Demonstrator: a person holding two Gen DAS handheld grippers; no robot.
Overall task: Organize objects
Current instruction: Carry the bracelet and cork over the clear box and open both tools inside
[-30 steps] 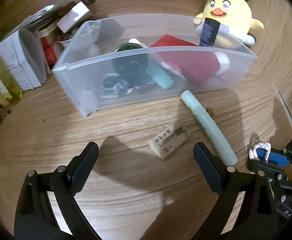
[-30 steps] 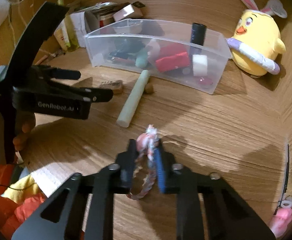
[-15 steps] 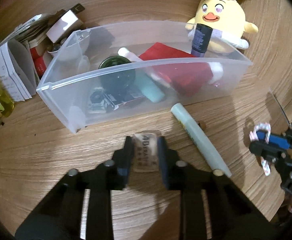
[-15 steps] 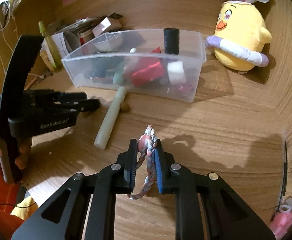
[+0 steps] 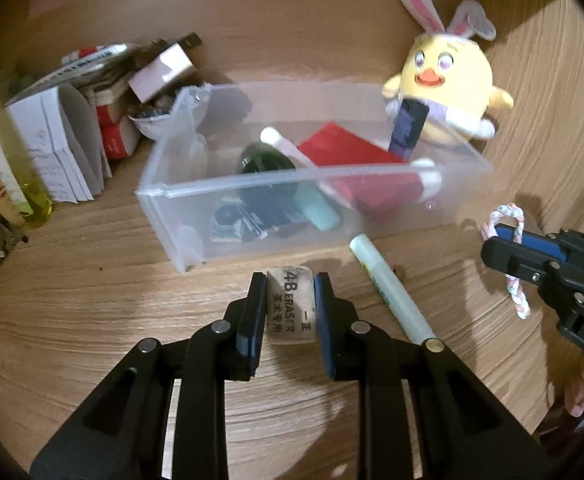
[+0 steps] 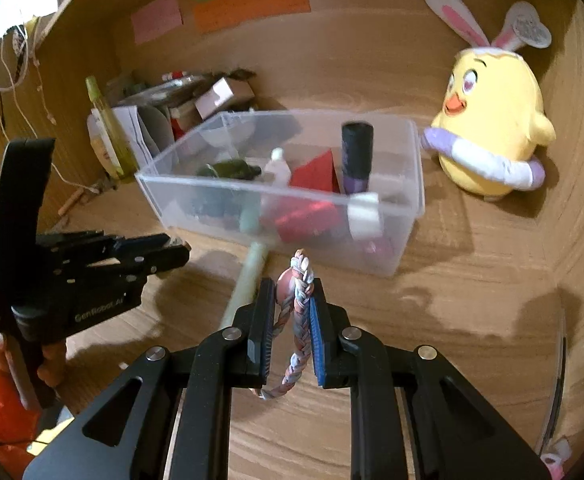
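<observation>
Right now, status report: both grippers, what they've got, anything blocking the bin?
Left gripper shut on eraser. Right gripper shut on braided bracelet. Clear bin ahead, open-topped. Pale green tube lies against its front wall.

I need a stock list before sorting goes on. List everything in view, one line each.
Clear plastic bin: one, translucent, centre of desk, holding mixed items.
Pale green marker pen: one, on the desk in front of the bin.
Yellow plush chick with rabbit ears: one, right of bin.
Paper and box clutter: several, white and red, left of bin.
Sticky notes: three, pink, green, orange, on back wall.
White 4B eraser block: one, in left tongs.
Braided pastel cord loop: one, in right tongs.
</observation>
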